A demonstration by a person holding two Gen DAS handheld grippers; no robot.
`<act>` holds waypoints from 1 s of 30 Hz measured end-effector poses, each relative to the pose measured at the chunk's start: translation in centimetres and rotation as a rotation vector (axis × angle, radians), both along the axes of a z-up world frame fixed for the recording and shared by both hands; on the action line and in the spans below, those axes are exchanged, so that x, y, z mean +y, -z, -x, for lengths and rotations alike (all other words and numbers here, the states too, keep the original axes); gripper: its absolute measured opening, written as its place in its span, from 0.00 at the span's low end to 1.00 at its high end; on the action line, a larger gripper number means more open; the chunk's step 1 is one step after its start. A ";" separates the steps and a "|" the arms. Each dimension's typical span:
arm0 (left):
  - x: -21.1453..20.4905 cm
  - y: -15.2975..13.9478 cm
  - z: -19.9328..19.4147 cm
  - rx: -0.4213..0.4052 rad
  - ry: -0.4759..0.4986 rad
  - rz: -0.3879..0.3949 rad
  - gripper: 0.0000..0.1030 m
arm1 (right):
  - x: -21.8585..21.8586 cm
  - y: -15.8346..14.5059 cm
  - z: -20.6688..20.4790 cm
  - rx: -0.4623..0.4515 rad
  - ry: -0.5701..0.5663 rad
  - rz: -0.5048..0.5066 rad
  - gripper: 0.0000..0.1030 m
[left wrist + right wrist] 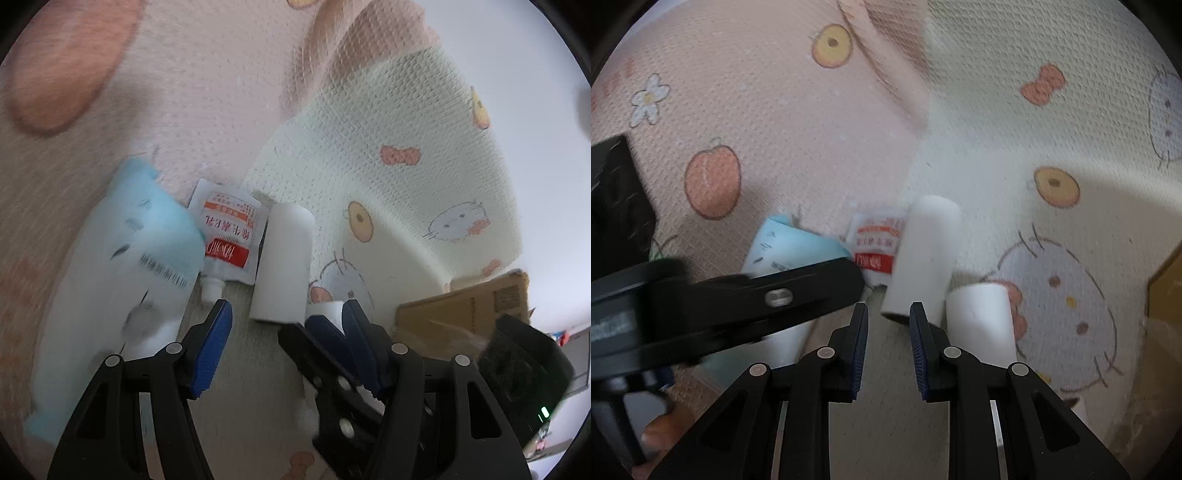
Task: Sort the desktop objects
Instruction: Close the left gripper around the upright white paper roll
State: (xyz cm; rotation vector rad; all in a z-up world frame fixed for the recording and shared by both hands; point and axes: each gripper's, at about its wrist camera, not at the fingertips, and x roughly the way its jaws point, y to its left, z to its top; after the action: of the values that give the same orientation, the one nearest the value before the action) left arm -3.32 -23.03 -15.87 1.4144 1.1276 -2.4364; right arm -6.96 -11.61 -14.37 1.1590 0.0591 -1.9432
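Observation:
On a cartoon-print cloth lie a blue-and-white tube (129,266), a white sachet with red print and a cap (229,240), and a white cylinder (282,262). My left gripper (286,314) is open just short of the cylinder and sachet. The right gripper's fingers (332,343) cross in front of my left gripper's right finger. In the right wrist view my right gripper (888,317) is open, its tips at the near end of the white cylinder (923,254). A second white cylinder (982,317) lies to its right. The left gripper's finger (757,295) crosses over the blue tube (786,251).
A cardboard box (469,306) stands at the right, also at the right wrist view's edge (1167,291). The cloth (388,129) is folded up behind the objects. A black device with a green light (524,373) sits low right.

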 end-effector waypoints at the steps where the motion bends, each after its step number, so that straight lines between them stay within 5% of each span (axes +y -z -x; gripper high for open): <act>1: -0.3 0.5 0.4 -0.017 -0.003 -0.011 0.63 | 0.0 -0.1 0.0 0.006 -0.001 0.002 0.18; 7: -1.4 2.1 1.9 -0.033 -0.024 -0.118 0.63 | 0.3 1.0 1.4 -0.032 0.046 0.008 0.18; 14: -0.1 2.7 3.9 -0.091 0.014 -0.017 0.62 | 0.7 2.0 2.1 -0.084 0.076 0.009 0.18; 18: 0.5 4.0 4.7 -0.167 0.054 -0.009 0.47 | 0.6 2.0 1.9 -0.064 0.070 0.004 0.19; 30: 1.2 3.0 2.6 -0.092 0.071 0.065 0.46 | -0.1 2.1 0.7 -0.078 0.013 -0.028 0.35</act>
State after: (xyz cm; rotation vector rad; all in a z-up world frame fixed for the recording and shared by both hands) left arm -5.88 -21.83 -18.89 1.5542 0.9856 -2.4036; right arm -7.70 -11.67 -16.49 1.2554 0.0372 -1.9121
